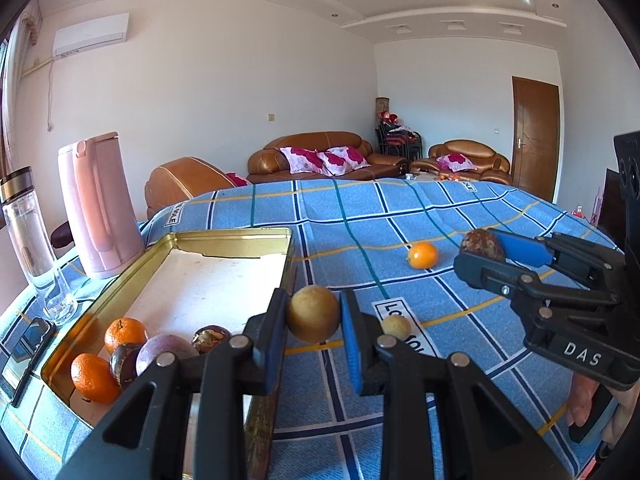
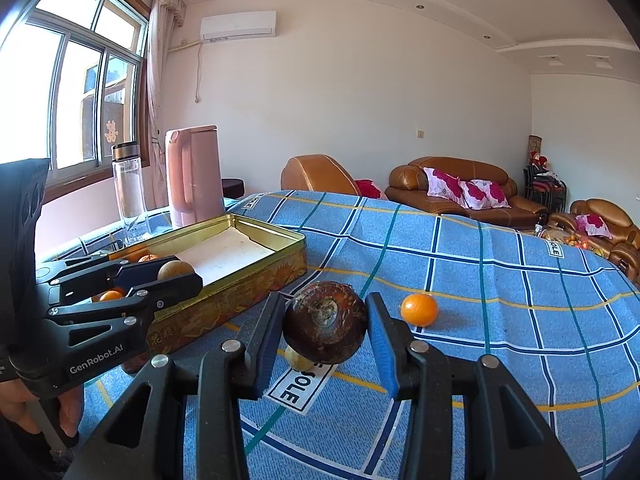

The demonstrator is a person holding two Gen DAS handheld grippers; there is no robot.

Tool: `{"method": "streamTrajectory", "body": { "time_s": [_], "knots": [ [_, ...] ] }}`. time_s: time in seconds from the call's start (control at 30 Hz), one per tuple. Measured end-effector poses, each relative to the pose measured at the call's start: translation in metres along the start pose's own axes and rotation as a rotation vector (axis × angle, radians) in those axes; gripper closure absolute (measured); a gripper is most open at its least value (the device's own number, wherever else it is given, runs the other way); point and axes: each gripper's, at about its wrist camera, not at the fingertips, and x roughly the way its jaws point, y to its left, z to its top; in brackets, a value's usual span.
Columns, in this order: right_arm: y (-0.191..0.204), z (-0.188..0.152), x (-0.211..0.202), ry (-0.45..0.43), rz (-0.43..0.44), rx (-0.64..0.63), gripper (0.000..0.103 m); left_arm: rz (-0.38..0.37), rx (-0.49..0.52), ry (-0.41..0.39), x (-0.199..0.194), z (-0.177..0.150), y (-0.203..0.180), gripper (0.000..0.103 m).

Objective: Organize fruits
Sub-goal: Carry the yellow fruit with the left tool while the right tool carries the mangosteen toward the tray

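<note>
The left gripper (image 1: 313,314) has its two fingers closed on a round tan fruit (image 1: 313,313) and holds it in the air at the right edge of the gold tin tray (image 1: 240,236). In the near end of the tray lie two oranges (image 1: 125,334), dark purple fruits (image 1: 124,362) and a pinkish one (image 1: 162,352). The right gripper (image 2: 325,322) grips a dark brown fruit (image 2: 325,322) between its blue pads, above the blue checked cloth (image 2: 500,280). On the cloth rest a loose orange (image 2: 419,309) and a small yellowish fruit (image 1: 396,327), apart from each other. A pink kettle (image 1: 96,204) and a clear bottle (image 1: 32,240) stand behind the tray.
</note>
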Motion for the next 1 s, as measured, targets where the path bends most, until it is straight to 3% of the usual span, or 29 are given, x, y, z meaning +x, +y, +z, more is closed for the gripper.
{"method": "streamTrajectory", "body": {
  "time_s": [0.3, 1.0],
  "knots": [
    [0.004, -0.001, -0.007, -0.039, -0.001, -0.012, 0.059, 0.012, -0.011, -0.061, -0.011, 0.0, 0.002, 0.075],
    [0.045, 0.006, 0.015, 0.003, 0.067, -0.089, 0.059, 0.054, -0.08, -0.04, -0.009, -0.003, 0.044, 0.075]
  ]
}}
